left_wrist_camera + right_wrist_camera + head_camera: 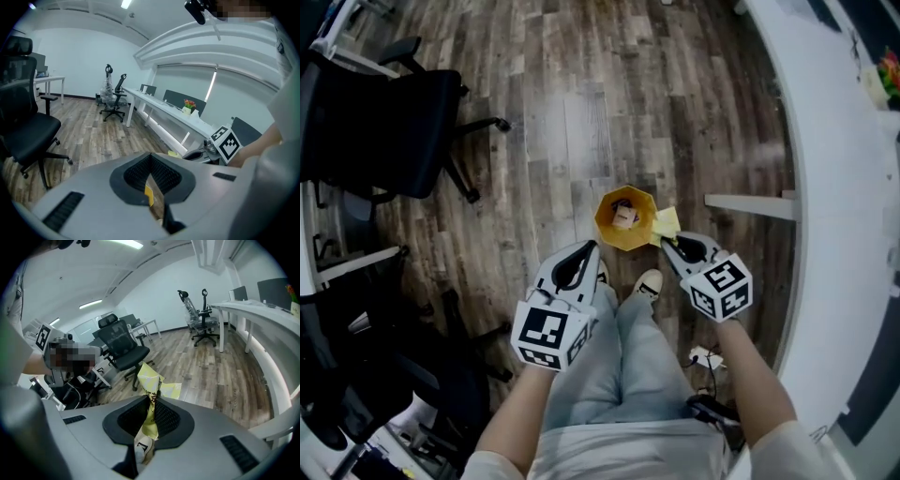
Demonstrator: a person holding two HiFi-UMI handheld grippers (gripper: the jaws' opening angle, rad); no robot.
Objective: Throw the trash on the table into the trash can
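A yellow trash can (604, 223) stands on the wood floor in front of the person's feet, with a piece of trash (624, 215) lying inside it. My right gripper (667, 242) is at the can's right rim, shut on a crumpled yellow wrapper (666, 222). In the right gripper view the wrapper (149, 377) sticks up from between the closed jaws (152, 399). My left gripper (592, 247) hovers at the can's near-left rim with its jaws together and nothing in them. In the left gripper view (151, 160) only a yellow sliver shows through the slit below the tips.
A black office chair (394, 122) stands at the left on the floor. The curved white desk (834, 187) runs along the right side. The person's legs and shoes (649, 281) are just behind the can. Cables (703, 357) lie on the floor by the desk.
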